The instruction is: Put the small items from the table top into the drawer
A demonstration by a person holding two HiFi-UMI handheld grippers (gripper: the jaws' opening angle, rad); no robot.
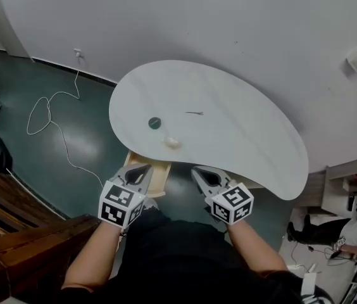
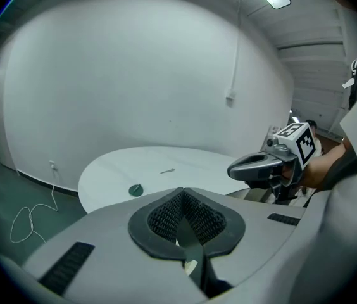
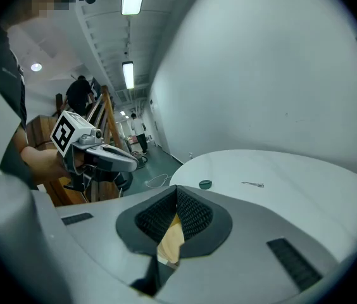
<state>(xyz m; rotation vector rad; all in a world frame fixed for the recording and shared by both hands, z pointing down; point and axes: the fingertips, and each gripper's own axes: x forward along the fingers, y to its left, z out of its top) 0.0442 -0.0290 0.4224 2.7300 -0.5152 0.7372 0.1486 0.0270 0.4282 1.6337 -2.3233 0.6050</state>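
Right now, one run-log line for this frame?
left hand-held gripper: shut, empty | right hand-held gripper: shut, empty | drawer: open | table: green disc, cream piece, thin pin on top

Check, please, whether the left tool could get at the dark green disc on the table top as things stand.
Probably yes. The left tool hovers by the open drawer at the table's near edge, and only bare table top lies between it and the dark green disc. Its jaws are shut.
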